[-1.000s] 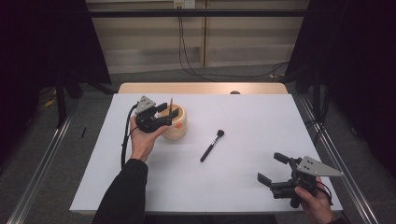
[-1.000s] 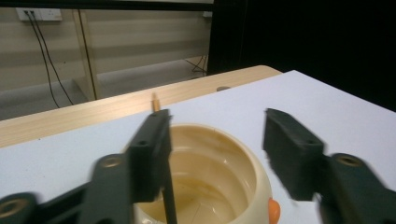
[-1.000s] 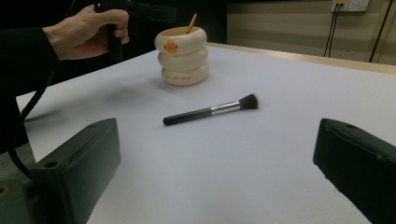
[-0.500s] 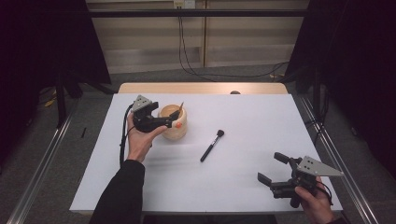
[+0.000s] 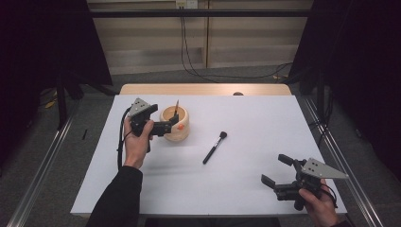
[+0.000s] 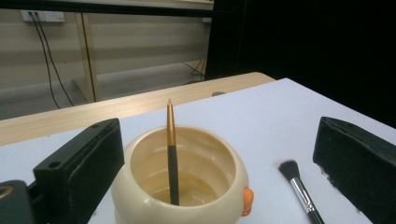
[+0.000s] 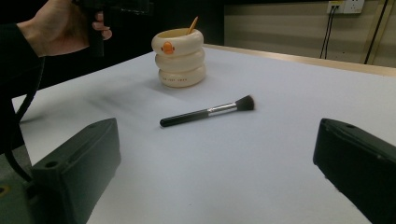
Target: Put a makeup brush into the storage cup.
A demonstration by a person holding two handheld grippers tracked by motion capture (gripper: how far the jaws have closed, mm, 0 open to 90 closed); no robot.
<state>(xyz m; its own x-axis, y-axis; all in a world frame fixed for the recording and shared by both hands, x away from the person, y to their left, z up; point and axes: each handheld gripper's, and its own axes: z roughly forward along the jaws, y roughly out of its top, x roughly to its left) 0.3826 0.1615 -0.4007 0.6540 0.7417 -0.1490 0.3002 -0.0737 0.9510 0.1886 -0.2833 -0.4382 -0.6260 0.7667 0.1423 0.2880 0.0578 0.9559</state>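
A cream ringed cup (image 5: 175, 125) (image 6: 182, 186) (image 7: 180, 58) with an orange beak stands on the white table (image 5: 246, 118), left of centre. A thin brush with a black and orange handle (image 5: 176, 108) (image 6: 172, 149) stands in it, leaning on the rim. My left gripper (image 5: 169, 124) (image 6: 222, 135) is open just left of the cup, its jaws on either side of the rim and touching nothing. A black makeup brush (image 5: 215, 147) (image 6: 299, 189) (image 7: 208, 112) lies flat right of the cup. My right gripper (image 5: 274, 169) (image 7: 217, 140) hangs open and empty near the front right corner.
A wooden strip (image 5: 203, 89) runs along the table's far edge. Beyond it cables (image 5: 189, 52) trail over the floor. Metal rails (image 5: 42, 161) flank the table on both sides. The left hand (image 7: 60, 28) shows at the top left of the right gripper view.
My left gripper was shut on the thin brush over the cup. It has since opened and drawn back a little to the left, leaving the brush standing in the cup. The right gripper stayed still.
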